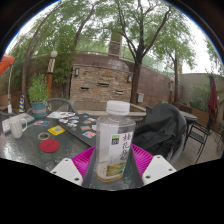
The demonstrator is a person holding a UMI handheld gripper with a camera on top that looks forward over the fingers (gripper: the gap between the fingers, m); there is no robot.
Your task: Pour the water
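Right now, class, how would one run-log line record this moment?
phase: pour water, holding | gripper: shut on bottle | bottle: upright, capped, between the pads | below: glass table | pouring: not begun

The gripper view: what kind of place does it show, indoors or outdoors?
Outdoors, probably a garden patio: tall trees, a stone wall and a glass table. The jaws stand about a bottle; whether they press it is unclear.

Bottle (112, 150) label: green vertical characters, not legible.
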